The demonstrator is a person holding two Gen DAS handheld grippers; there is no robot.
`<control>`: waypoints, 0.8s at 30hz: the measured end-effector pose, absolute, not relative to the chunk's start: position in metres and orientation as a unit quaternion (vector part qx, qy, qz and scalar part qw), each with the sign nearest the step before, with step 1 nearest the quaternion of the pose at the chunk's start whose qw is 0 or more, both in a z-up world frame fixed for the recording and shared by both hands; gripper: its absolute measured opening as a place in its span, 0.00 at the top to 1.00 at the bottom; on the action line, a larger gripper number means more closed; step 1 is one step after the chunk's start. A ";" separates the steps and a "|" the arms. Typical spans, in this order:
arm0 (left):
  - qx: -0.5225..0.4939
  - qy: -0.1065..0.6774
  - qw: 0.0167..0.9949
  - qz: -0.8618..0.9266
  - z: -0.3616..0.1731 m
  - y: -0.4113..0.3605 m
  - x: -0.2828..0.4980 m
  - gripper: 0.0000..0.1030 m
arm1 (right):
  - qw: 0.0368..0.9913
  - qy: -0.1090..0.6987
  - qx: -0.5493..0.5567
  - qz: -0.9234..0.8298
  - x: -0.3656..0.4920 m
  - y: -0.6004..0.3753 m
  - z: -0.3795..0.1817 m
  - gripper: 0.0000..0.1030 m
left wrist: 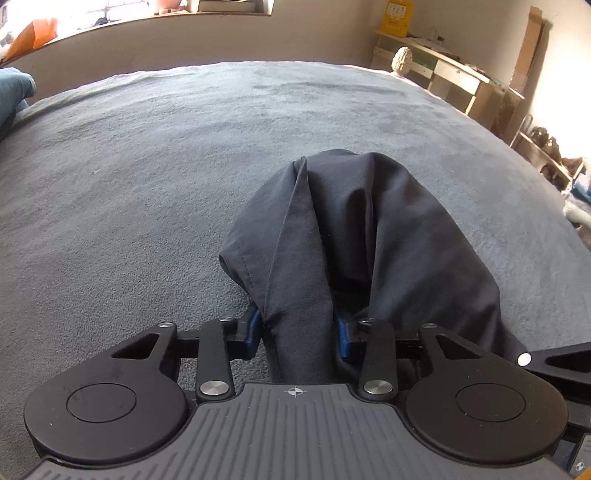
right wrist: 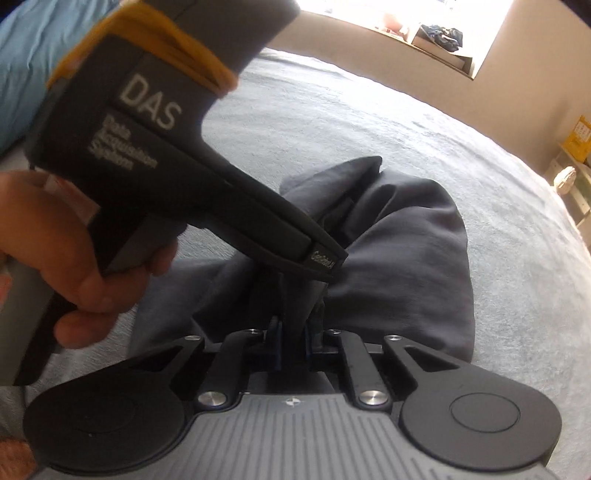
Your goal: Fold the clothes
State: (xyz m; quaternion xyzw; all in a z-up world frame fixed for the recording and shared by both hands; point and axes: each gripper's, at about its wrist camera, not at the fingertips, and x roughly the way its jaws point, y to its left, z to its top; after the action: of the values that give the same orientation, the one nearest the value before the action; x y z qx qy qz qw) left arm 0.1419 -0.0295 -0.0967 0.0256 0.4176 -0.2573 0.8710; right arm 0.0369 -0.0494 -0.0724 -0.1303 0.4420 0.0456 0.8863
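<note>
Room: grey blanket (left wrist: 184, 166) spread over a wide bed, a beige wall along the far side under a bright window ledge (left wrist: 147, 18), wooden shelving (left wrist: 454, 77) at the far right with a yellow box (left wrist: 397, 16) on top.

Far left: a blue pillow (left wrist: 13, 96) at the edge of the bed.

Garment: dark navy cloth (left wrist: 369, 229) bunched in a heap on the blanket, near the middle of the bed, its folds rising up into both tools; the bulk of it (right wrist: 417, 258) lies slumped to the right in the right wrist view.

Left gripper (left wrist: 300, 328): blue-tipped fingers (left wrist: 253, 328) pressed in from both sides on a thick gathered fold of the cloth, which fills the whole gap between them.

Right gripper (right wrist: 291, 332): fingers drawn close together with a narrow strip of the same cloth pinched between; the tips are shadowed, so the pinch looks firm, though I cannot be sure how much fabric is caught.

Tools together: the left tool's body (right wrist: 155, 122), lettered "DAS", crosses the right wrist view from upper left, its nose just beyond the right fingers, very near them.

Hand (right wrist: 70, 251): wrapped round the left tool's handle at the near left.
</note>
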 end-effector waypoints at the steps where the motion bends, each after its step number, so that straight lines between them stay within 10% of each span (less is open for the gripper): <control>1: 0.023 0.417 0.871 -0.257 -0.096 -0.029 0.142 0.66 | 0.888 0.441 -0.124 0.050 0.036 -0.050 -0.070 0.90; 11: 0.026 0.417 0.878 -0.235 -0.092 -0.017 0.146 0.70 | 0.888 0.443 -0.047 0.114 0.036 -0.050 -0.067 0.91; 24: 0.036 0.413 0.888 -0.200 -0.083 0.006 0.144 0.45 | 0.867 0.473 0.082 0.130 0.053 -0.088 -0.099 0.91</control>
State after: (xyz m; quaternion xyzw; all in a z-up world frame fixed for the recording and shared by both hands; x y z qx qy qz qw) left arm 0.1444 0.0063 -0.0833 0.0363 0.4131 -0.2000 0.8877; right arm 0.0526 -0.0882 -0.0987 0.0824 0.4734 0.1297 0.8673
